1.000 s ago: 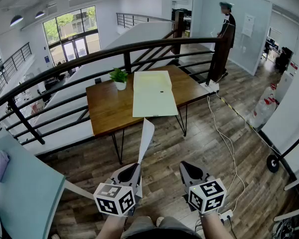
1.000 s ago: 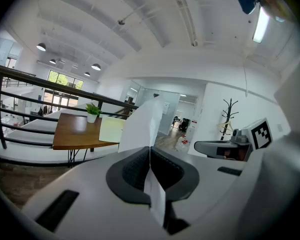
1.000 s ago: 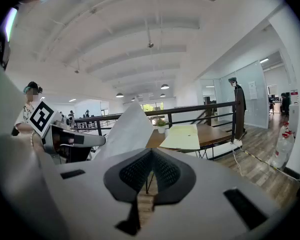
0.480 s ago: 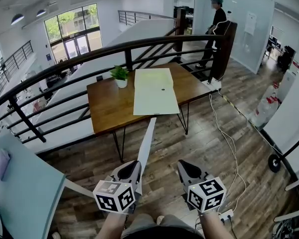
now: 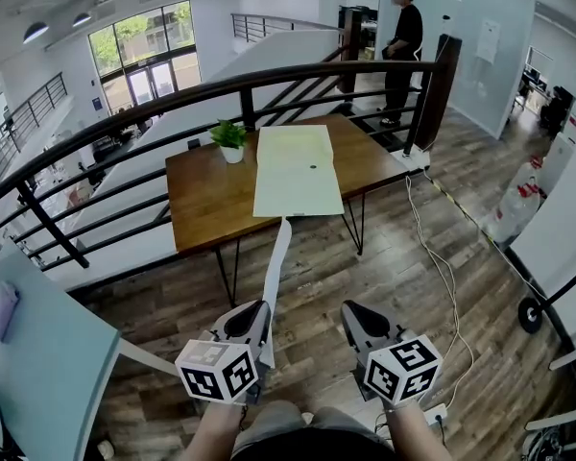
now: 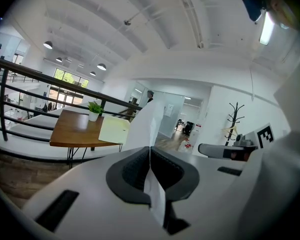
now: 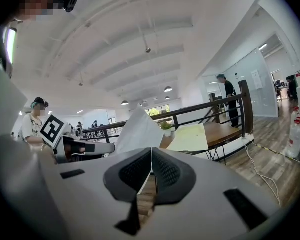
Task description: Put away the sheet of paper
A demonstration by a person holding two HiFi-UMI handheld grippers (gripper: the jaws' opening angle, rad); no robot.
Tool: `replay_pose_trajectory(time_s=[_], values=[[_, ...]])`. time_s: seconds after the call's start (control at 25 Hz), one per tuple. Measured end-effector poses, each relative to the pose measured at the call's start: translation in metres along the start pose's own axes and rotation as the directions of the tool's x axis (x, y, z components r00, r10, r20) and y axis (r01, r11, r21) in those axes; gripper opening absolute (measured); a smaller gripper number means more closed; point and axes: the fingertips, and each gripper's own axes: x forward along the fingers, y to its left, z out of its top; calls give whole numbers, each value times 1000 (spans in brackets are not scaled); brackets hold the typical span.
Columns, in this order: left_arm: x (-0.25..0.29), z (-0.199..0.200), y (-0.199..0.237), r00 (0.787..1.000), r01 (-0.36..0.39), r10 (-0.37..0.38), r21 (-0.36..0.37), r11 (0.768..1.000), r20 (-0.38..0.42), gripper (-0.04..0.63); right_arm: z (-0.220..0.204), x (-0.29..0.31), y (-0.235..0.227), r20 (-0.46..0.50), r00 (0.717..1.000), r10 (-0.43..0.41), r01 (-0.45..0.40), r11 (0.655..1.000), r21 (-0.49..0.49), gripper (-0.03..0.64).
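A white sheet of paper [image 5: 276, 269] stands up edge-on from my left gripper [image 5: 252, 319], which is shut on its lower end. In the left gripper view the sheet [image 6: 149, 126] rises out from between the pressed pads of that gripper [image 6: 150, 153]. My right gripper [image 5: 358, 317] is beside it on the right, shut with nothing in it; in the right gripper view its pads [image 7: 151, 153] meet and the sheet [image 7: 138, 130] shows off to the left. Ahead stands a wooden table [image 5: 209, 205] with a large pale yellow folder [image 5: 298, 171] on it.
A small potted plant [image 5: 230, 140] sits at the table's back edge. A black railing [image 5: 125, 128] runs behind the table. A person [image 5: 401, 36] stands by the stairs at the back. A white cable [image 5: 432, 257] trails over the wood floor. A pale blue tabletop [image 5: 38, 353] lies at the left.
My left gripper has edged forward with the sheet, whose top now reaches the table's front edge in the head view. The person at the back has walked left. The right gripper has stayed put.
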Motion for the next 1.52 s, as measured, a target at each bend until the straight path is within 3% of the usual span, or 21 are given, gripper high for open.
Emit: replay_pose_trajectory(time_s=[0.44, 0.76, 1.36, 1.52], values=[[26, -7, -9, 1000, -1, 1, -28, 1000, 2, 21, -14, 4, -25, -42, 999, -4, 5, 999, 43, 28], [65, 8, 37, 1000, -19, 19, -43, 999, -2, 21, -13, 61, -37, -60, 998, 15, -11, 998, 56, 28], [184, 116, 143, 999, 35, -36, 5, 999, 18, 21, 48, 227, -102, -53, 998, -37, 40, 997, 61, 28], [209, 130, 162, 996, 88, -88, 2, 996, -8, 21, 59, 260, -108, -44, 998, -40, 42, 997, 57, 28]])
